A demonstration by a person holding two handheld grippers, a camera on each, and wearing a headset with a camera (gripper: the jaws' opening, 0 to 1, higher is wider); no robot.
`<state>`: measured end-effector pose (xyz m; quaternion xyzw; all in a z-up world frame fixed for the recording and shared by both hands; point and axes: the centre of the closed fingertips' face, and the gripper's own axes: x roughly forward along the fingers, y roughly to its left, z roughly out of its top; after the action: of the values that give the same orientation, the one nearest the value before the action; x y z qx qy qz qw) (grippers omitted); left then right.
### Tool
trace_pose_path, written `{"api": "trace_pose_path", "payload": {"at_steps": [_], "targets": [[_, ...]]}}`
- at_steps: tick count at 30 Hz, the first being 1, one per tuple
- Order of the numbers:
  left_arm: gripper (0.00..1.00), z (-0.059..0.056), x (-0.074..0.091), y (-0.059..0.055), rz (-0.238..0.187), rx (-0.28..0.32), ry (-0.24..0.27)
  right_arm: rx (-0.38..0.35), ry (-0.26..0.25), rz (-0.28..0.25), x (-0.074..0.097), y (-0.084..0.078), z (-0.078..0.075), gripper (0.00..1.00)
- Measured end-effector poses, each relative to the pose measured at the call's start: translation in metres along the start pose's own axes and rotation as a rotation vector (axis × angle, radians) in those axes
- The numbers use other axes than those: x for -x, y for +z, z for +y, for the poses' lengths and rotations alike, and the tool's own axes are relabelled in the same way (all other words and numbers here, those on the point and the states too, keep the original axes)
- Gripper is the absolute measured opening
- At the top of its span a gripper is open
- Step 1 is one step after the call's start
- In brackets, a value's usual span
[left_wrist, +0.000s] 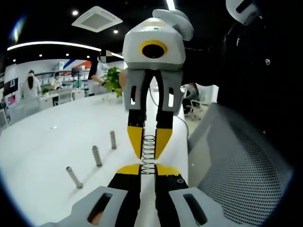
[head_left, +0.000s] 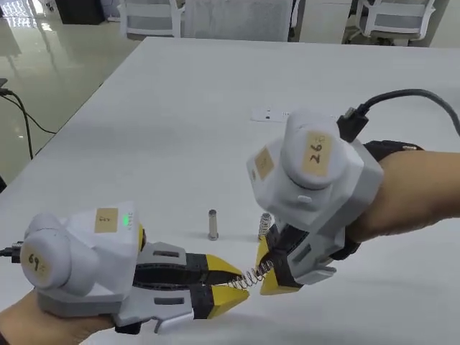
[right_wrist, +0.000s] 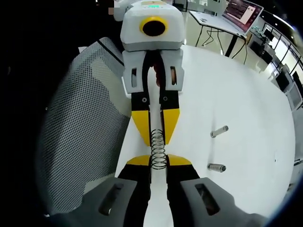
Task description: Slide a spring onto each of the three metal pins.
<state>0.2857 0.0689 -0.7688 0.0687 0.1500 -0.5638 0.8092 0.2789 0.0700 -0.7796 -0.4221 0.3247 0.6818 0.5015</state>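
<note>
Lengthwise, a silvery spring (head_left: 250, 277) bridges left tongs (head_left: 241, 285) and right tongs (head_left: 267, 272).

White smooth tabletop (head_left: 180, 108) w/ a small flat white rectangular item (head_left: 269, 115) lying well back on it. White office chairs (head_left: 147, 18) at far edge. Thin black cable (head_left: 29, 136) over glossy floor, left side. Grey mesh chair (right_wrist: 80, 127) just beside table (green leafy plant (left_wrist: 112, 78) in bkgd).

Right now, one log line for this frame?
left gripper: shut on spring | right gripper: shut on same spring, other end | sprung pin: upright | bare pin: upright, unloaded
</note>
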Motion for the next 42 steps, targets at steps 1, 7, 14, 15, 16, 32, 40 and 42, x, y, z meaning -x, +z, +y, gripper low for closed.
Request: {"api": "trace_pose_path", "payload": {"at_steps": [1,7,14,15,16,32,40,42], "targets": [[0.02,0.000,-0.001,0.000,0.002,-0.001,0.000,0.003,0.000,0.000,0.000,0.001,0.000,0.08],[0.02,-0.002,-0.002,-0.002,0.011,-0.006,-0.007,-0.003,0.011,-0.029,0.005,0.012,0.003,0.08],[0.02,-0.002,-0.002,-0.001,0.009,-0.008,-0.007,-0.018,0.013,-0.038,0.005,0.019,0.003,0.08],[0.03,-0.002,-0.002,-0.001,0.009,-0.009,-0.007,-0.020,0.012,-0.039,0.005,0.020,0.003,0.08],[0.03,-0.002,-0.002,-0.001,0.007,-0.010,-0.006,-0.023,0.012,-0.040,0.006,0.021,0.003,0.08],[0.03,-0.001,-0.001,0.000,-0.005,-0.007,-0.003,-0.026,0.003,-0.035,0.005,0.031,0.002,0.08],[0.03,-0.001,-0.001,0.000,-0.004,-0.011,-0.001,-0.017,-0.002,-0.029,0.005,0.034,0.001,0.08],[0.03,-0.001,-0.001,-0.001,-0.004,-0.008,-0.002,-0.017,0.000,-0.030,0.004,0.034,0.002,0.08]]}}
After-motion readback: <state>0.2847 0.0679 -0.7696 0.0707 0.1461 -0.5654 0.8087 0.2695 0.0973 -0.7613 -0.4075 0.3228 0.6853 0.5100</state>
